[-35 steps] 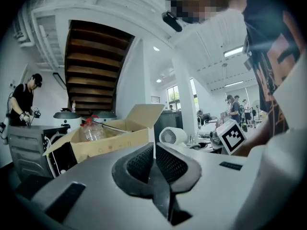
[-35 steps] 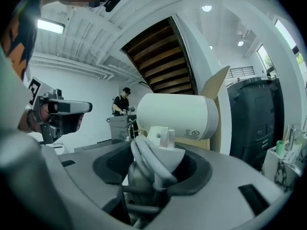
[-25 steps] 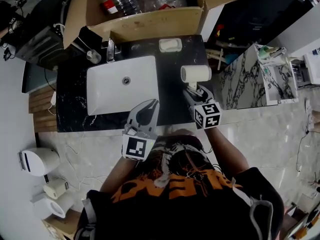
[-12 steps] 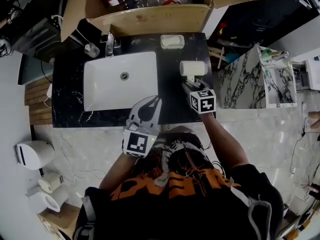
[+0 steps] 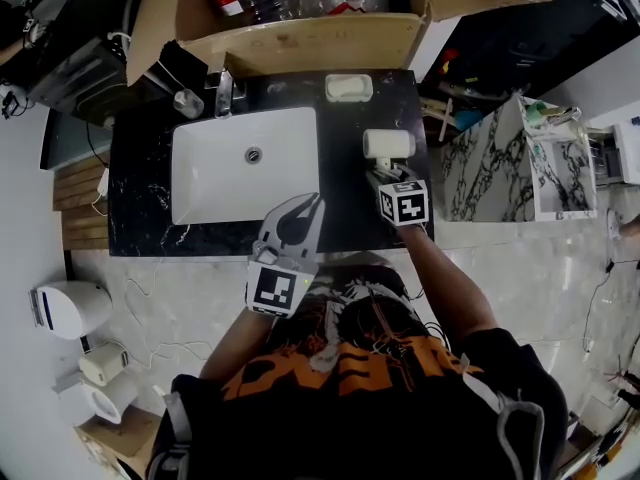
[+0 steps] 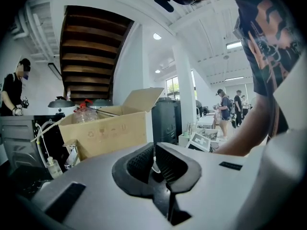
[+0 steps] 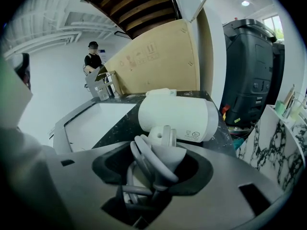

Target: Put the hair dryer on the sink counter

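Note:
A white hair dryer point(image 5: 388, 145) lies over the black marble sink counter point(image 5: 345, 183), to the right of the basin. Its handle, with the grey cord wound round it point(image 7: 153, 164), sits between the jaws of my right gripper point(image 5: 385, 176), which are opening. In the right gripper view the barrel point(image 7: 177, 115) lies crosswise just beyond that gripper point(image 7: 160, 152). My left gripper point(image 5: 305, 203) hovers over the counter's front edge, shut and empty; its ribbed tips point(image 6: 154, 150) meet.
A white sink basin point(image 5: 245, 163) fills the counter's left half, with a faucet point(image 5: 224, 93) and a soap dish point(image 5: 348, 87) behind it. An open cardboard box point(image 5: 310, 38) with bottles stands at the back. A marble panel point(image 5: 500, 158) stands to the right.
My right gripper has pushed forward over the counter with the hair dryer, whose barrel now looks shorter. The left gripper has stayed where it was.

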The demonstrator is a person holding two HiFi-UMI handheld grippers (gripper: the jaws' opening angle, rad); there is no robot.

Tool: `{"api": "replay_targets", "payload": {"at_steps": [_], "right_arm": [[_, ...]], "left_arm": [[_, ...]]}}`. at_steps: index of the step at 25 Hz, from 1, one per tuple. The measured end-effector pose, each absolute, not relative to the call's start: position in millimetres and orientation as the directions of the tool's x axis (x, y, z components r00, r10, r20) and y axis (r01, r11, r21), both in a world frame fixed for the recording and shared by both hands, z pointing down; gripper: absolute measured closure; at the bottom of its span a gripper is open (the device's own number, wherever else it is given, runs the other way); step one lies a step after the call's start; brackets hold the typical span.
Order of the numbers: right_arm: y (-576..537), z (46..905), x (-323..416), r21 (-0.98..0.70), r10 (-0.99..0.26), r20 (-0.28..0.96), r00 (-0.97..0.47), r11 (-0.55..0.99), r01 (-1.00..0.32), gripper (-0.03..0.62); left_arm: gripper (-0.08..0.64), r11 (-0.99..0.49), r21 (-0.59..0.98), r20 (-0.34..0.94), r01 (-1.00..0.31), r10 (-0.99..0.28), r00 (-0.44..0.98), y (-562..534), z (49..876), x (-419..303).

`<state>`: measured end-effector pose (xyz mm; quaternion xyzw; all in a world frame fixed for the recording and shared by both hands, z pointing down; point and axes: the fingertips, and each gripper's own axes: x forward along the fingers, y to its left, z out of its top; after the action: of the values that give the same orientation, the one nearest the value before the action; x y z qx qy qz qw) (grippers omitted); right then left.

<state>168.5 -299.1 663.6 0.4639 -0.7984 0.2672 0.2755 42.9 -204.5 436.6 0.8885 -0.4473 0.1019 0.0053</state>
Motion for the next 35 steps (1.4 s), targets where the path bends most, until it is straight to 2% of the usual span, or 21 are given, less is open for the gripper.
{"api": "replay_targets", "payload": {"at_steps": [4, 10, 16, 20, 24, 30, 32, 35], "right_arm": [[-298, 666, 162, -0.144, -0.59, 0.69, -0.42, 0.456, -0.878, 0.297], [-291, 647, 170, -0.109, -0.651, 0.637, -0.414, 0.455, -0.884, 0.235], [-283, 596, 174, -0.054, -0.738, 0.519, -0.431, 0.475, -0.878, 0.235], [-278, 539, 163, -0.092, -0.768, 0.379, -0.515, 0.523, -0.847, 0.241], [-262, 471, 144, -0.096, -0.756, 0.209, -0.62, 0.615, -0.783, 0.293], [-226, 373, 118, -0.03, -0.698, -0.053, -0.714, 0.716, -0.698, 0.394], [-215, 351, 115, -0.017, -0.693, -0.107, -0.713, 0.718, -0.695, 0.428], [-201, 330, 116, 0.005, -0.697, -0.156, -0.7, 0.708, -0.706, 0.511]], "left_arm": [[0.525, -0.602, -0.07, 0.179, -0.796, -0.792, 0.583, -207, 435, 43], [0.525, -0.612, -0.045, 0.179, -0.79, -0.783, 0.596, -206, 436, 43], [0.525, -0.619, -0.022, 0.188, -0.785, -0.774, 0.605, -205, 442, 43], [0.525, -0.62, -0.007, 0.158, -0.785, -0.776, 0.611, -209, 432, 45], [0.525, -0.614, 0.042, 0.113, -0.788, -0.781, 0.614, -211, 412, 47], [0.525, -0.621, -0.058, 0.038, -0.782, -0.784, 0.62, -203, 371, 53], [0.525, -0.619, -0.042, 0.027, -0.784, -0.785, 0.618, -200, 360, 53], [0.525, -0.618, -0.023, 0.013, -0.786, -0.787, 0.617, -195, 345, 52]]}}
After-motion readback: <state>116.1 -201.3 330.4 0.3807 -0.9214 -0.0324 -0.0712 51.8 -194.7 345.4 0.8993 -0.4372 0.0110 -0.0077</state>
